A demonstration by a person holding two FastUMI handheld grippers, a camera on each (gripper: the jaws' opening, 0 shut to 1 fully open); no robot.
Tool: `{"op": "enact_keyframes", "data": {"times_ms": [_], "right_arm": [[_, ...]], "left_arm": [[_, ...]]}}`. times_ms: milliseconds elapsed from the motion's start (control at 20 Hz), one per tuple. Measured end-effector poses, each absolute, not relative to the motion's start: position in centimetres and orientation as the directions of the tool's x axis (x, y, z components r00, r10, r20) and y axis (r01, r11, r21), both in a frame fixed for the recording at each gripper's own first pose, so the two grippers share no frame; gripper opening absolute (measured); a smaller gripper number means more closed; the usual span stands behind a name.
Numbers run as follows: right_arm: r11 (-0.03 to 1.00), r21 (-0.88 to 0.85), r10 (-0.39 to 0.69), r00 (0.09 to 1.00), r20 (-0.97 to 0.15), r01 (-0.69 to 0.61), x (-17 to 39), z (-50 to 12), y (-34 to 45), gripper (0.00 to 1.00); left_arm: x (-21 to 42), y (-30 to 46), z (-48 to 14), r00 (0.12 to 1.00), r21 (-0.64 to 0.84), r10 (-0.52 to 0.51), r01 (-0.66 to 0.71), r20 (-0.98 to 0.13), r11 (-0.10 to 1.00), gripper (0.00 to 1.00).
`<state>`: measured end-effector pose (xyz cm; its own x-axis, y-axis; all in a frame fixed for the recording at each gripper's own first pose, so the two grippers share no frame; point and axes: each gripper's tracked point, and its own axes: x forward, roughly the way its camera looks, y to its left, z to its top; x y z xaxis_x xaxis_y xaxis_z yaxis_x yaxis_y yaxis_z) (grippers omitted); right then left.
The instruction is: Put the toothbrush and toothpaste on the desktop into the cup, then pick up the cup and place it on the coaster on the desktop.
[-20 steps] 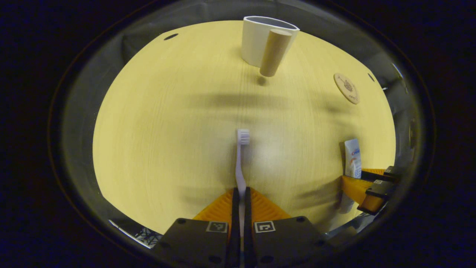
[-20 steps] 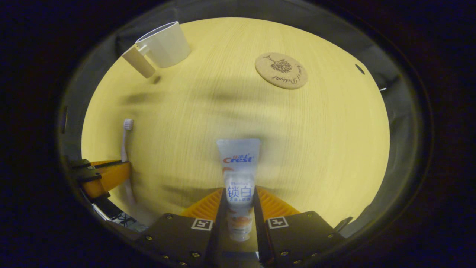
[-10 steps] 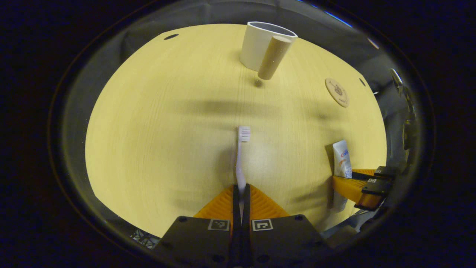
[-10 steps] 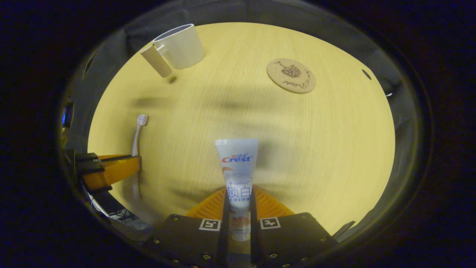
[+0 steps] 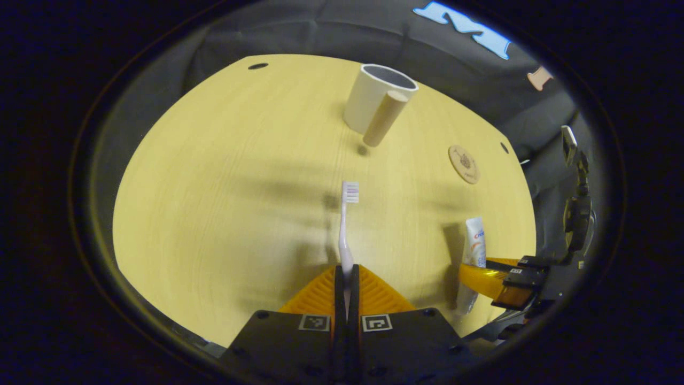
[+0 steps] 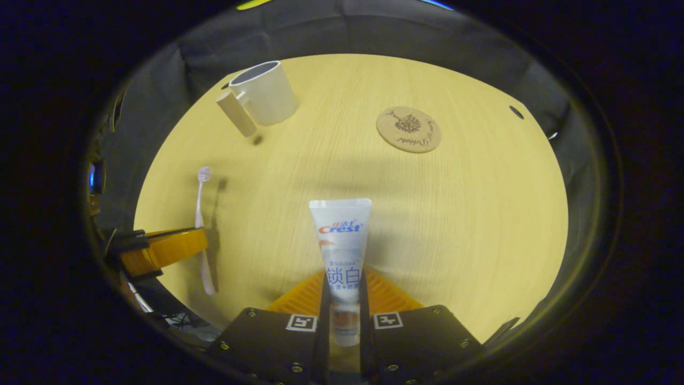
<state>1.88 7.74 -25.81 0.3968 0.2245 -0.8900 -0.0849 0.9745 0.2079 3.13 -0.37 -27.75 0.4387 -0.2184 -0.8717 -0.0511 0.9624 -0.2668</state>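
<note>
Between closed fingers, toothbrush (image 5: pixel 346 235) handle hidden.

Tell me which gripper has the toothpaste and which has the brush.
The right gripper clamps the white printed toothpaste tube; the left gripper clamps the slim pale toothbrush, bristles pointing toward the white cup.

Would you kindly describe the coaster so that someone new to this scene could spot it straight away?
On the pale wooden desktop, look toward the far side, to the right of the white cup in the right gripper view. The coaster lies flat there: a thin round tan disc with a dark printed design, the only flat circular thing on the desktop.
</note>
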Motion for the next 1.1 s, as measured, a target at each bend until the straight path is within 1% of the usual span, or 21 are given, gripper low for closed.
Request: {"op": "enact_keyframes", "data": {"times_ms": [50,100,400,450,500,550,650,700,750,800,850,1100], "right_arm": [[0.974,0.212,0.228,0.411,-0.883,-0.084,2.0,-25.5,7.8,0.23],[0.972,0.218,0.233,0.424,-0.875,-0.084,2.0,-25.2,8.0,0.23],[0.964,0.255,0.257,0.488,-0.834,-0.073,2.3,-23.3,8.2,0.23],[0.963,0.260,0.260,0.500,-0.826,-0.071,2.5,-23.0,8.2,0.23],[0.962,0.264,0.261,0.511,-0.819,-0.068,2.6,-22.6,8.1,0.23],[0.961,0.269,0.264,0.519,-0.813,-0.067,2.7,-22.3,8.1,0.23],[0.958,0.280,0.269,0.532,-0.803,-0.062,2.9,-21.8,7.9,0.23],[0.957,0.284,0.270,0.534,-0.801,-0.059,2.9,-21.7,7.9,0.23],[0.958,0.283,0.268,0.537,-0.800,-0.056,2.9,-21.7,7.8,0.23],[0.958,0.280,0.264,0.541,-0.798,-0.055,2.9,-21.6,7.6,0.23],[0.959,0.278,0.261,0.544,-0.797,-0.053,2.8,-21.6,7.5,0.23],[0.958,0.285,0.251,0.554,-0.794,-0.026,2.9,-21.5,7.1,0.23]], "left_arm": [[3.7,-0.4,-26.9,0.468,-0.271,-0.220,-0.044,-0.856,0.962,0.12],[4.2,-0.6,-26.1,0.496,-0.282,-0.228,-0.036,-0.838,0.959,0.13],[7.8,-0.4,-19.9,0.644,-0.328,-0.240,-0.018,-0.726,0.945,0.13],[8.4,-0.2,-18.3,0.670,-0.334,-0.242,-0.010,-0.702,0.942,0.08],[9.3,0.0,-16.6,0.698,-0.336,-0.242,0.002,-0.674,0.942,0.08],[10.2,0.1,-15.4,0.722,-0.339,-0.242,0.011,-0.648,0.941,0.12],[12.1,0.0,-12.7,0.768,-0.338,-0.244,0.038,-0.592,0.940,0.12],[13.3,-0.2,-11.4,0.790,-0.336,-0.244,0.052,-0.562,0.941,0.07],[14.4,-0.2,-10.3,0.810,-0.330,-0.241,0.063,-0.535,0.942,0.07],[15.6,-0.1,-9.6,0.828,-0.324,-0.241,0.076,-0.506,0.943,0.12],[16.6,-0.3,-9.1,0.843,-0.316,-0.240,0.089,-0.481,0.944,0.07],[20.7,-0.5,-7.0,0.906,-0.299,-0.254,0.152,-0.338,0.942,0.07]]}}
